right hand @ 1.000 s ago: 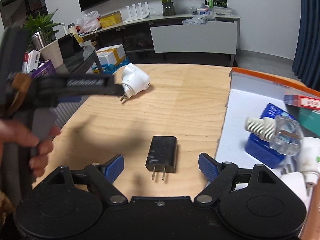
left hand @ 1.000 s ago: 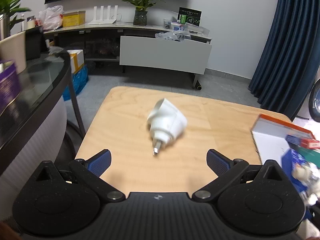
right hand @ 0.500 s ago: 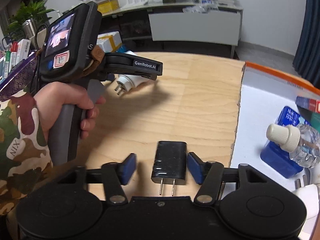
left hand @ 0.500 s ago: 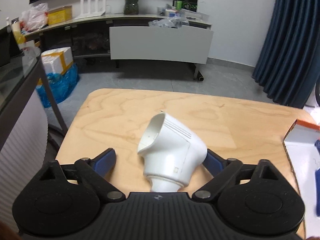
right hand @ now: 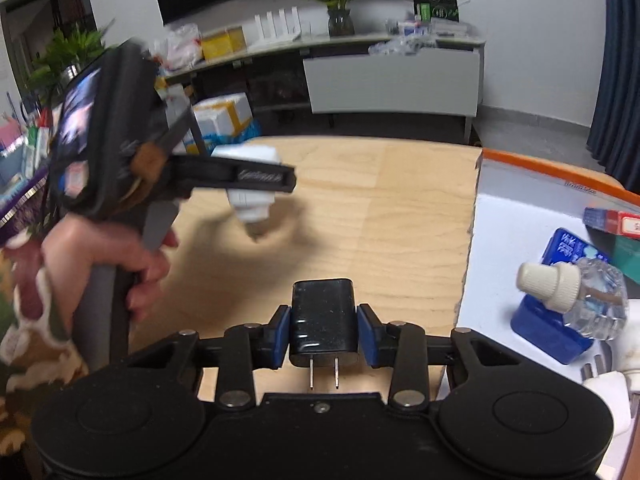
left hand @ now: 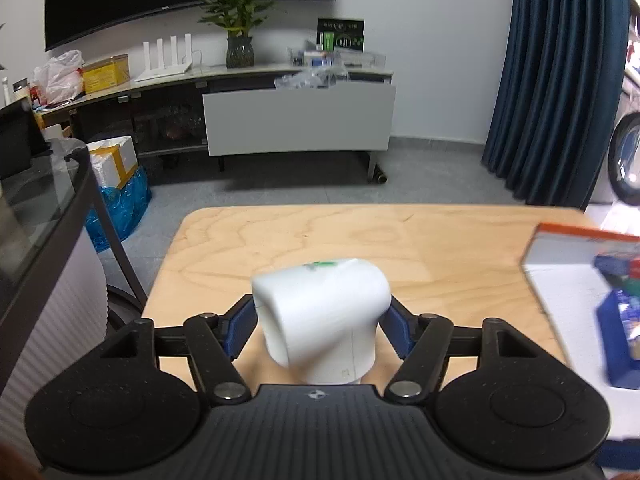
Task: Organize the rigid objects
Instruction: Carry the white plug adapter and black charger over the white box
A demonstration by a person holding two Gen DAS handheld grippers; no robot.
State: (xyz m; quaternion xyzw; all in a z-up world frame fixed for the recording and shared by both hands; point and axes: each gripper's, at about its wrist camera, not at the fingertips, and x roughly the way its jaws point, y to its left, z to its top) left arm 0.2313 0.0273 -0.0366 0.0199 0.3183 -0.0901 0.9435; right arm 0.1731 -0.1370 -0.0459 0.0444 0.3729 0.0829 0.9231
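Left gripper closing, pads against white plug-in adapter, raised above wooden table | right gripper clamped on black charger | white box at 3 o'clock

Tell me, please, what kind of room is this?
Most likely a living room at home, used here as a work spot. A large dark TV hangs above a long low console with a potted plant and a router, and blue curtains reach the floor.
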